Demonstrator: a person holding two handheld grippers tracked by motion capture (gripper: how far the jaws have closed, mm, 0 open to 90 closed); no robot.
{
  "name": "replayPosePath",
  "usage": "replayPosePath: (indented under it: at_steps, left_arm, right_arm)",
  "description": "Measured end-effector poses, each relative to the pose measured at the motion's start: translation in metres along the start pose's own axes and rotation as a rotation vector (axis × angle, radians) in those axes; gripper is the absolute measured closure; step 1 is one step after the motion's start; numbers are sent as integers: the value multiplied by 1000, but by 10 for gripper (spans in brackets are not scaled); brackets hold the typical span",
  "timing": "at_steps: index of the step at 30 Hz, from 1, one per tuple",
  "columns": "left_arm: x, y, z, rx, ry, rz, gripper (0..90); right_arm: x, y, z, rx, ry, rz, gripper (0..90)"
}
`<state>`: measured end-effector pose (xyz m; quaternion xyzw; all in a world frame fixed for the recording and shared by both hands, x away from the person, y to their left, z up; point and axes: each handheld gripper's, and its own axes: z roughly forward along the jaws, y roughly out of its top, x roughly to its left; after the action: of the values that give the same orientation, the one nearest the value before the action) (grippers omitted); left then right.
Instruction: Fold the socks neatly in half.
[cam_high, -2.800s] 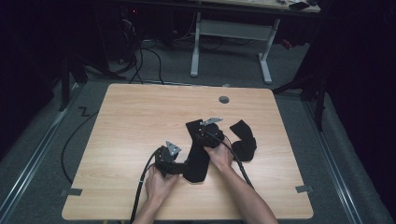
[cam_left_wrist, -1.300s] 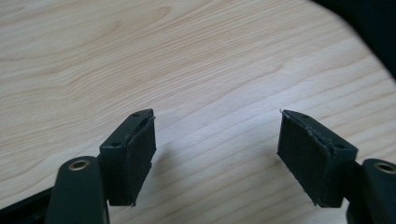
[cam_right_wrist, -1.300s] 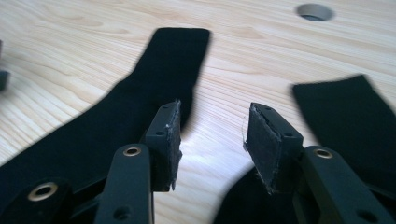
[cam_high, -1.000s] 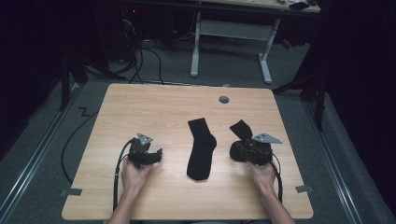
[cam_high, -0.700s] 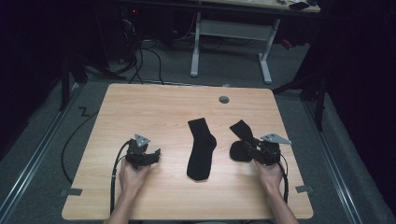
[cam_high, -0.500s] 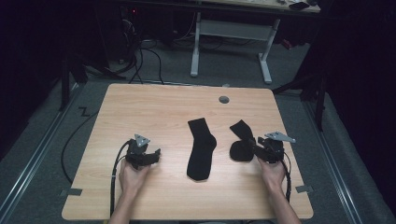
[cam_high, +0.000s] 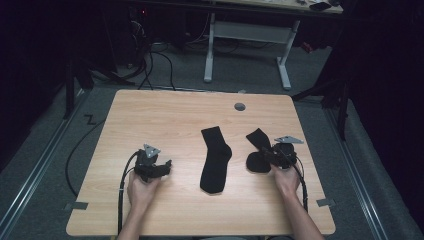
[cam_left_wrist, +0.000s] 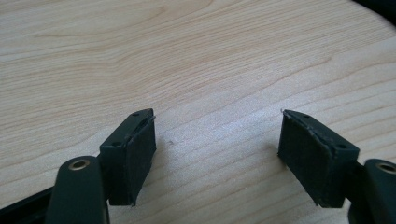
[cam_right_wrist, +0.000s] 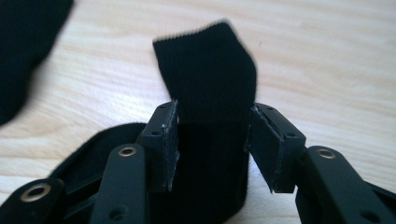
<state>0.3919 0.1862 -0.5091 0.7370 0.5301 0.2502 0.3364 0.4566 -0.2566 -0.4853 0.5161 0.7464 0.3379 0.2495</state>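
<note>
A folded black sock (cam_high: 259, 150) is lying at the table's (cam_high: 165, 112) right, straddled by the right gripper (cam_right_wrist: 212, 140), jaws spread. Being soft and light, it is best pinched at the cuff. The left gripper (cam_left_wrist: 217, 154) is being held spread over bare wood; another sock (cam_high: 216, 159) is lying at centre.

Wooden table (cam_high: 165, 115) with two black socks

A straight sock (cam_high: 215, 159) lies at centre; a folded sock (cam_high: 258, 150) lies right of it, apart.

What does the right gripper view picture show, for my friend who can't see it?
Two black tongs stand apart on either side of a black sock lying on a light wooden table. A second black sock pokes in at the top left corner.
</note>
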Motion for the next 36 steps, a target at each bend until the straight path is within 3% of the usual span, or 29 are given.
replayPosePath:
  at_steps: [3,10,16,23,29,32,36]
  left_arm:
    - [0,0,0,0,4,-3,278]
    - [-2,-2,-2,-2,19,-19,278]
    - [-2,-2,-2,-2,18,-19,278]
    - [-3,-2,-2,-2,10,-7,287]
    - [-3,-2,-2,-3,9,-3,292]
    - [-4,-2,-2,-6,-8,19,296]
    - [-4,-1,-2,-3,-15,17,296]
  right_arm:
    - [0,-4,8,36,9,-4,591]
    - [2,-12,7,41,52,-52,802]
    - [-2,-9,4,55,78,-50,830]
    - [4,5,-14,-18,122,-1,833]
    - [23,19,-21,-38,146,-83,835]
    - [22,23,-30,-68,158,-75,836]
    - [22,24,-38,-96,174,-63,836]
